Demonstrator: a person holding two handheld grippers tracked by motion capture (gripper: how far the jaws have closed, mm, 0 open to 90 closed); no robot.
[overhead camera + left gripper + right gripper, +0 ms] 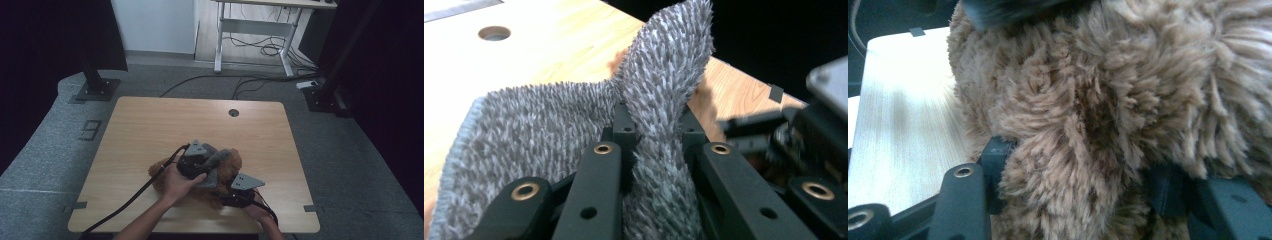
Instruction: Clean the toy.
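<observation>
A brown plush toy [159, 174] lies on the wooden table [150, 125] near its front edge. A grey fuzzy cloth [216, 167] is draped over it. My left gripper [210, 167] is shut on a fold of that cloth, which stands up between the jaws in the left gripper view as the grey cloth [664, 75] pinched by the left gripper [655, 122]. My right gripper [223, 194] comes in from the front right. In the right gripper view a tuft of the plush toy [1108, 75] is squeezed between the jaws of the right gripper [1075, 160]. The right gripper [754, 132] also shows blurred in the left gripper view.
A round cable hole [233, 112] sits near the table's far edge. Black cables trail from both grippers over the front edge. Black stands [95, 85] and a white desk frame [250, 35] with floor cables are beyond the table.
</observation>
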